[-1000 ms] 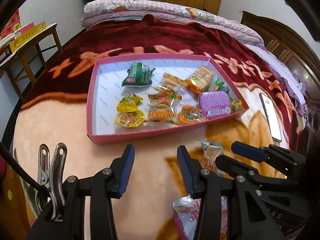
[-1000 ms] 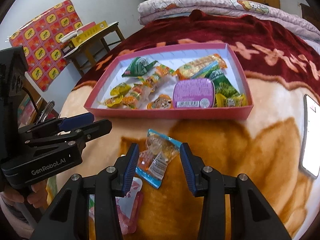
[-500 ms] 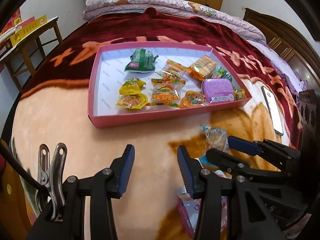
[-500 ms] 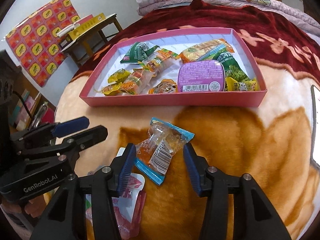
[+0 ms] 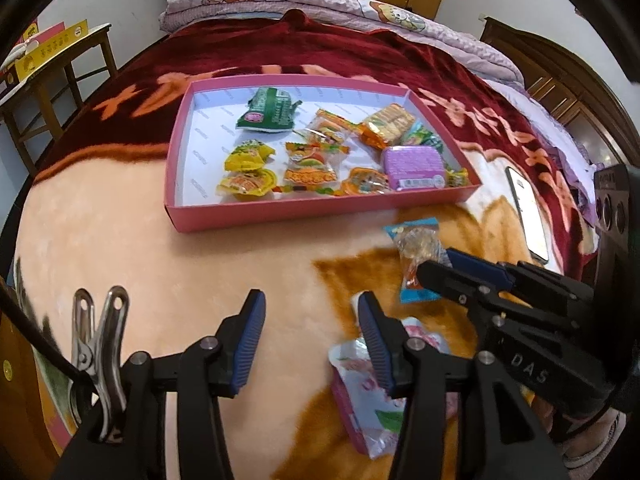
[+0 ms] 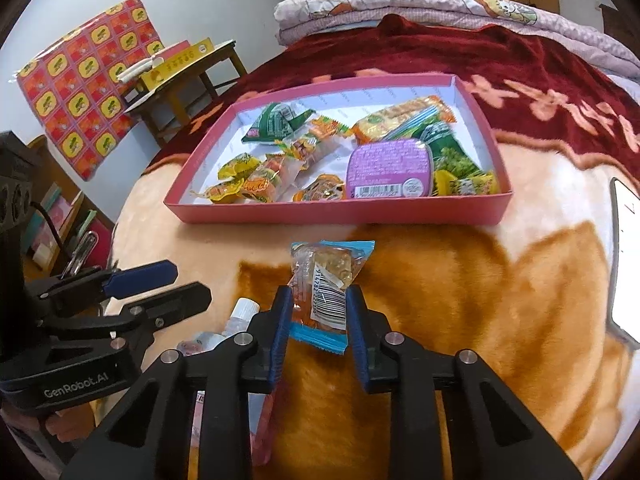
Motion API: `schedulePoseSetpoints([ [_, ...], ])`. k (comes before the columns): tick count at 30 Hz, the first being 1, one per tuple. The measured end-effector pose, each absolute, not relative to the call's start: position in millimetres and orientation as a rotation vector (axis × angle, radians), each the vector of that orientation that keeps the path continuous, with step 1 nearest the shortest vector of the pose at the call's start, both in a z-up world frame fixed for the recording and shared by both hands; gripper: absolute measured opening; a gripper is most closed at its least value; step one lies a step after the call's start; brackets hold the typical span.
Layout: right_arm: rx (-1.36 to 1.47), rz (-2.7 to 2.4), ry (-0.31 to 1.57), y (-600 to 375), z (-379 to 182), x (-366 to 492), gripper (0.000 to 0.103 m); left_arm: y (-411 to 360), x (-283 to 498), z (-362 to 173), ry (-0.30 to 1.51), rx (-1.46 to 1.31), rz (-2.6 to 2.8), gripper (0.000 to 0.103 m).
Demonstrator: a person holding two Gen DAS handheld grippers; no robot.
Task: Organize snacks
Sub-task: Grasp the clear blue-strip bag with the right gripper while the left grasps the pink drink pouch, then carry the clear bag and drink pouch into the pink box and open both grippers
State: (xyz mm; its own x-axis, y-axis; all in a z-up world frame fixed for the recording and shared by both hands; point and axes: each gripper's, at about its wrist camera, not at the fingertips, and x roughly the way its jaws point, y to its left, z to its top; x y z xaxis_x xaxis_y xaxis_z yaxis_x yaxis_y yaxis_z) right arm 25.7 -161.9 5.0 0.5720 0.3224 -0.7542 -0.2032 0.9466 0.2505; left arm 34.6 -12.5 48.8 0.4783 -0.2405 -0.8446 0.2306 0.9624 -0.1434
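A clear snack packet [image 6: 332,268] with blue ends and a barcode lies on the orange part of the blanket, just in front of the pink tray [image 6: 340,214]. My right gripper [image 6: 318,308] is closing on its near end, and both blue pads press its sides. In the left wrist view the same packet [image 5: 416,240] sticks out past the right gripper [image 5: 440,266]. My left gripper [image 5: 312,340] hovers over bare blanket, its jaws opening with nothing between them. A pink-and-white pouch [image 5: 368,400] lies under its right finger. The tray [image 5: 280,210] holds several wrapped snacks.
A phone [image 5: 528,216] lies on the blanket to the right of the tray. A wooden stool [image 6: 180,68] with yellow boxes stands off the bed's left side. A metal clip [image 5: 100,328] hangs by my left gripper. Folded quilts sit at the bed's far end.
The right jaws opened a little around the blue-edged packet, then closed onto it. The left gripper's jaws have widened slightly. Both views have shifted only a little.
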Motion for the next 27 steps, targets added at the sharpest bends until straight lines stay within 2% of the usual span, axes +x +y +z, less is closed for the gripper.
schedulePoseSetpoints([
  [16, 0.159, 0.255, 0.871, -196.7, 20.1, 3.9, 0.028, -55.8, 8.1, 45.7, 1.082, 0.067, -0.378, 0.067],
  [19, 0.158, 0.256, 0.870, -197.1, 20.3, 2.1, 0.028, -61.4, 5.5, 41.6, 1.077, 0.088, -0.375, 0.073],
  [27, 0.166, 0.263, 0.870, -198.5, 20.2, 1.7, 0.028, -64.9, 6.1, 34.5, 1.052, 0.092, -0.370, 0.078],
])
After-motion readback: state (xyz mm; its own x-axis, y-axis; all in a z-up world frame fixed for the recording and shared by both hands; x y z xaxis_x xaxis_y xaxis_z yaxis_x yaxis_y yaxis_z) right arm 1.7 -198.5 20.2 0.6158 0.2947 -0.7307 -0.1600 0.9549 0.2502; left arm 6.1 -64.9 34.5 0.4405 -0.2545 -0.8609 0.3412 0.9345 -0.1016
